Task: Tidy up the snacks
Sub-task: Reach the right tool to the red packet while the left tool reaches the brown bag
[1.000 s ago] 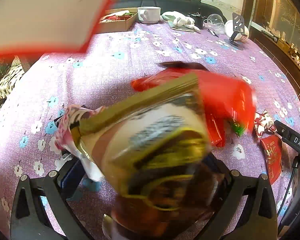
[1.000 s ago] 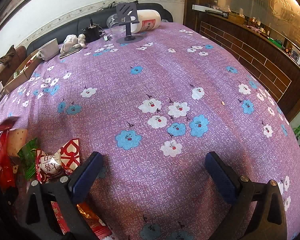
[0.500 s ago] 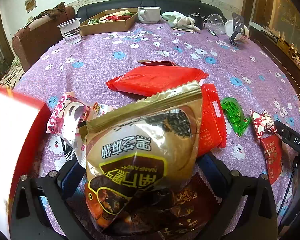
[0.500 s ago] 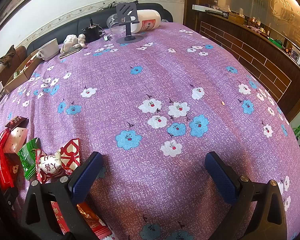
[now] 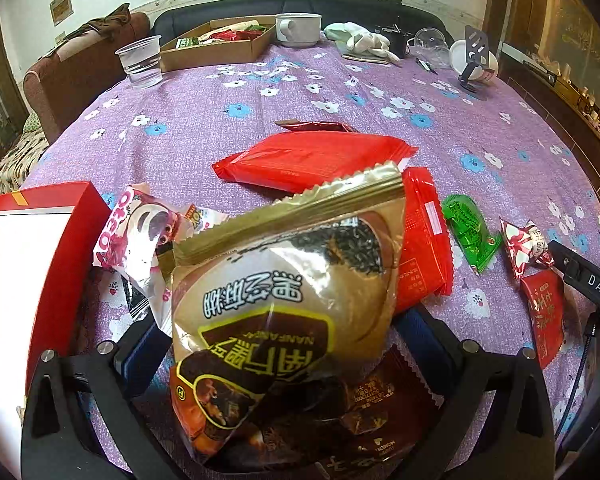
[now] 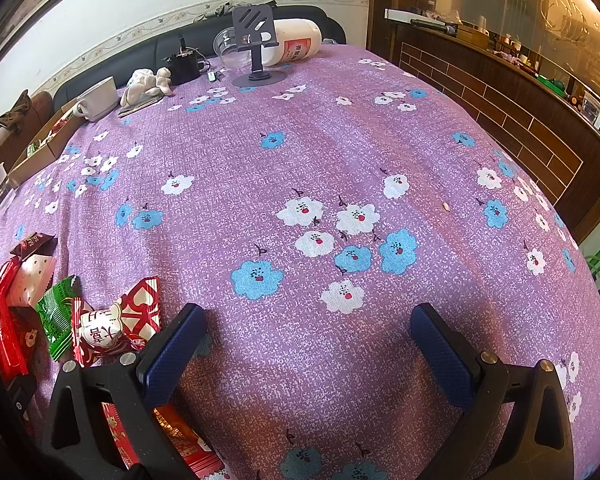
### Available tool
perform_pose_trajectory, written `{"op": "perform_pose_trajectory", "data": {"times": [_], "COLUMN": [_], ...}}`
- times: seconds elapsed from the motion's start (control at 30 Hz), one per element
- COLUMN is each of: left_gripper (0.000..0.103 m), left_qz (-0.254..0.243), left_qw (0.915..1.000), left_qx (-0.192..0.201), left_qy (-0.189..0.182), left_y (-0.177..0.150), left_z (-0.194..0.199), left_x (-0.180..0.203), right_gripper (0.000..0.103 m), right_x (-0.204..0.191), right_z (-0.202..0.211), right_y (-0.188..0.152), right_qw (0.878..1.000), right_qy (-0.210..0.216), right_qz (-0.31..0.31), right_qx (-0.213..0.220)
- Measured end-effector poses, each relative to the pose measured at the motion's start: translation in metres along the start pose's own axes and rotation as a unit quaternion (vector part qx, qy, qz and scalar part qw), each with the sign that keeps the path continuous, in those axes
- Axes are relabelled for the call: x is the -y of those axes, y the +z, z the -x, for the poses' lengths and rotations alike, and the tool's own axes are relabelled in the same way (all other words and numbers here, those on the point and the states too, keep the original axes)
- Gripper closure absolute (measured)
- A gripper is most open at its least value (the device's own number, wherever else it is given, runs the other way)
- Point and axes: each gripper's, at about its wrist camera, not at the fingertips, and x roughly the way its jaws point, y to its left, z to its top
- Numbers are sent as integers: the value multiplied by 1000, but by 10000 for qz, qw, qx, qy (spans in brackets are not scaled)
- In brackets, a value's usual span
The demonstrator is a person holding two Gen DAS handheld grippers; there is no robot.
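Left gripper [image 5: 278,344]: jaws set wide apart, blue pads showing on either side of the gold sesame-paste packet; whether the pads press on it cannot be told.
Gold sesame-paste packet [image 5: 284,280]: between the left jaws, crimped top edge pointing away from the camera, printed face up and upside down to the view; it fills the gap and overlaps the snacks behind it.
Dark brown packet [image 5: 364,412]: beneath the gold packet, low between the jaws, flat on the cloth.
Pink-and-white packet [image 5: 140,236]: just left of the gold packet, above the left pad.
Red box [image 5: 36,272]: at the far left, white inside, red rim.
Large red packet [image 5: 316,158]: beyond the gold packet, flat on the cloth.
Second red packet [image 5: 422,240]: partly under the gold packet's right edge.
Green packet [image 5: 470,230]: right of the red packets.
Red-and-white candy [image 5: 524,240]: right of the green packet.
Right gripper [image 6: 306,354]: jaws wide apart, nothing between them, over bare cloth.
Purple flowered tablecloth [image 6: 340,152]: covers the table.
Cardboard tray [image 5: 216,46]: far end, snacks inside.
Clear plastic cup [image 5: 140,62]: left of the tray.
White mug [image 5: 298,30]: right of the tray.
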Motion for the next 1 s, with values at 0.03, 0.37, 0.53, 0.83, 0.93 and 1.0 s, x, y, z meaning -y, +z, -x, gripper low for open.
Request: {"op": "perform_pose_trajectory", "data": {"times": [0.03, 0.37, 0.53, 0.83, 0.93, 1.0], "left_gripper": [0, 0, 0, 0, 0, 0], "left_qz": [0, 1, 13, -229, -381, -483], "left_qw": [10000, 10000, 10000, 9992, 9975, 9961], "left_qx": [1, 1, 0, 120, 524, 727], "left_qy": [1, 1, 6, -315, -295, -130], "left_y": [0, 0, 0, -18, -29, -36], "left_z": [0, -1, -2, 37, 69, 85], "left_x": [0, 0, 0, -25, -43, -56], "right_gripper": [0, 0, 0, 0, 0, 0], "right_x": [0, 0, 0, 0, -1, 0], "right_z": [0, 0, 0, 0, 0, 0], "right_y": [0, 0, 0, 0, 0, 0], "right_qw": [10000, 10000, 10000, 10000, 10000, 9999], "right_qy": [0, 0, -1, -2, 6, 55], "right_qz": [0, -1, -2, -4, 2, 66], "right_qx": [0, 1, 0, 0, -12, -99]}}
